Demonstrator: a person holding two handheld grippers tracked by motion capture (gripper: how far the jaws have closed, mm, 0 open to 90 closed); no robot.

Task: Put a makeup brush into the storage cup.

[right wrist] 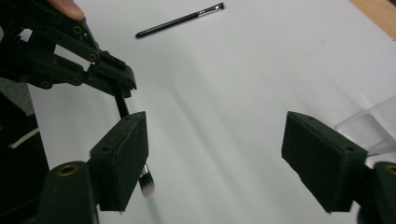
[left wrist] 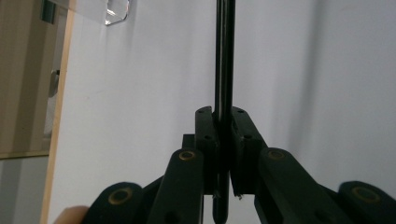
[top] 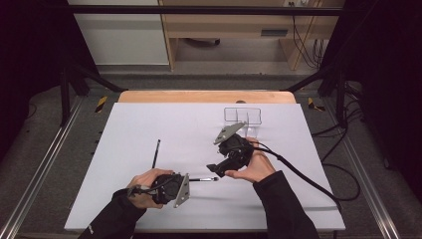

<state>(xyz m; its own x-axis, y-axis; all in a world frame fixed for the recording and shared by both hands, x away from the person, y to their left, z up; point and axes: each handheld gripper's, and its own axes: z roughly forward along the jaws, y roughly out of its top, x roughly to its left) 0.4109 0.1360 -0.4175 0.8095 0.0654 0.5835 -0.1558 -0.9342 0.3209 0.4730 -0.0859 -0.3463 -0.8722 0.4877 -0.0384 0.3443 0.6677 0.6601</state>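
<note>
Left gripper view | brush (left wrist: 224, 70) clamped in left tool (left wrist: 224, 135) jaws

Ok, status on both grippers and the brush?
Left gripper shut on brush. Right gripper open, bristle tip beside its fingers. Second brush lies apart, nothing in the way.

My sleeves (top: 278, 204): dark, long, reaching wrists. Left gripper (left wrist: 224, 140): matte black linkage arms, brass-coloured pivot bushings, small screws in jaw blocks. Right gripper (right wrist: 219, 163): black rectangular pads, tiny screw holes at corners, brass bushing on arm. Grey three-cornered plate (top: 182, 189) on my left gripper, another (top: 229, 132) on right one. Black cable (top: 318, 186) trails from right gripper, looping across table.
</note>
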